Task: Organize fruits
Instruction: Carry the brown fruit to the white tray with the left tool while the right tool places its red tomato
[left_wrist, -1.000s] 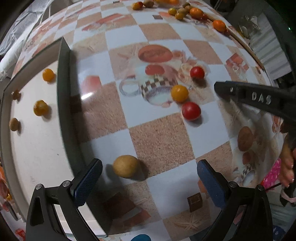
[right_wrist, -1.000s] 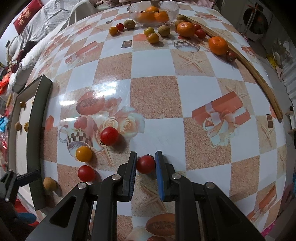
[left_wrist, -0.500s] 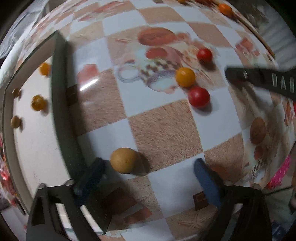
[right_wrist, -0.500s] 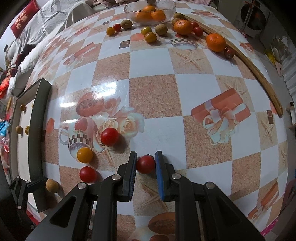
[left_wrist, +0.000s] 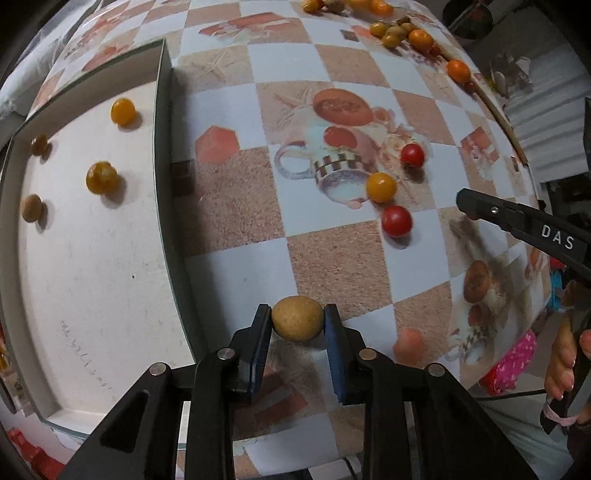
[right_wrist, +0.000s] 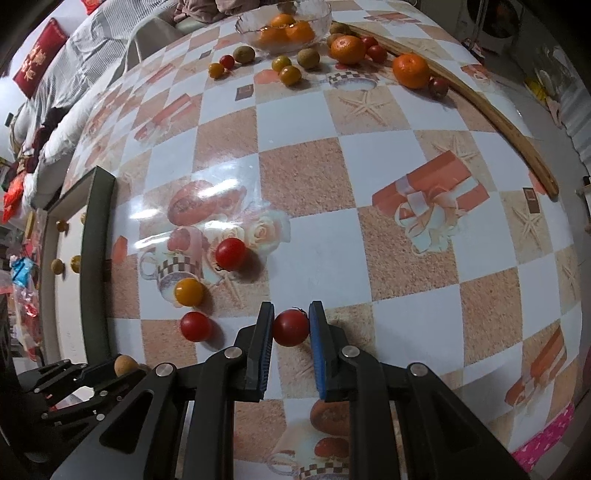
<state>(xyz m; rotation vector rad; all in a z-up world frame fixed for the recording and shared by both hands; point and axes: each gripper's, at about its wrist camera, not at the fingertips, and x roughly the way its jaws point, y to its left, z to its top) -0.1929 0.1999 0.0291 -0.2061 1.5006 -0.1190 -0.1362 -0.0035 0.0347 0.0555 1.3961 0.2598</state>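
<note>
My left gripper (left_wrist: 297, 321) is shut on a tan round fruit (left_wrist: 297, 323) just above the tablecloth, beside the white tray (left_wrist: 92, 295). The tray holds several small yellow and tan fruits (left_wrist: 101, 177). My right gripper (right_wrist: 291, 325) is shut on a red cherry tomato (right_wrist: 290, 327) over the table. It also shows at the right edge of the left wrist view (left_wrist: 517, 218). Two red tomatoes (right_wrist: 231, 253) (right_wrist: 195, 326) and a yellow one (right_wrist: 189, 291) lie loose near the teacup print.
A glass bowl (right_wrist: 321, 18) with oranges stands at the far edge, with oranges (right_wrist: 411, 70), kiwis and small tomatoes around it. A curved wooden strip (right_wrist: 480, 107) runs along the far right. The tray's dark rim (right_wrist: 96, 258) stands at the left.
My left gripper moved in on the tan fruit and shut on it. My right gripper stayed shut on the red tomato, almost still.
</note>
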